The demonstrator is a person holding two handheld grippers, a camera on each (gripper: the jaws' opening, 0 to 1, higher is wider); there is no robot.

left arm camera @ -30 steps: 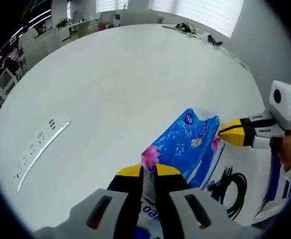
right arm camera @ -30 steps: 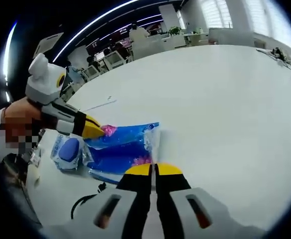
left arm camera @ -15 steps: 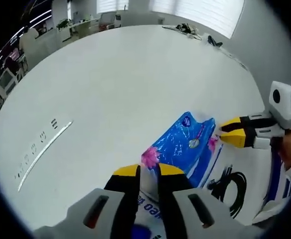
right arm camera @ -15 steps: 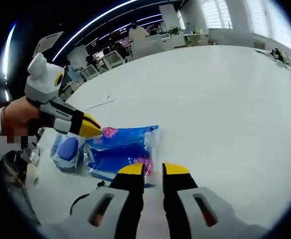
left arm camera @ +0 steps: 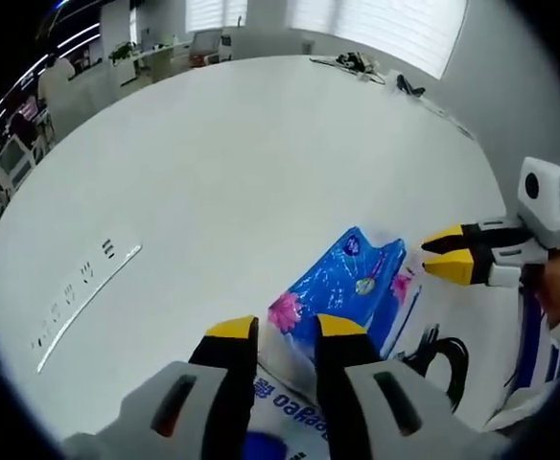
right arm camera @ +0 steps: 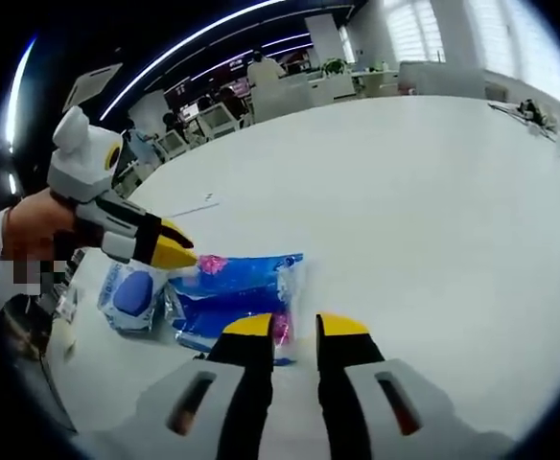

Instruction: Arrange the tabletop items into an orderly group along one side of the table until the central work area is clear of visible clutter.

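In the left gripper view, the left tool [left arm camera: 287, 329] rises from the bottom with its yellow-tipped jaws a narrow gap apart and nothing between them, poised just over the near end of the blue pack [left arm camera: 342, 287]. That pack lies flat on the white desk [left arm camera: 242, 163], pink flowers printed at its corners, and a white wrapper with blue lettering [left arm camera: 285, 407] sits right under the jaws. To the right, the right tool [left arm camera: 445, 256] comes in from the side, its jaws slightly parted and empty, tips just off the pack's far corner. A black cable [left arm camera: 443, 359] coils on the desk just beside the pack. Over to the right gripper view: the right tool [right arm camera: 294, 326] has its jaws a small way apart, holding nothing, with the blue pack [right arm camera: 232, 292] just ahead of the tips. The left tool [right arm camera: 176, 249] reaches in from the left in a hand [right arm camera: 31, 225], its tip right at the pack's pink corner; whether it touches is hard to tell. A small pouch with a blue oval [right arm camera: 131, 292] lies against the pack's left side.
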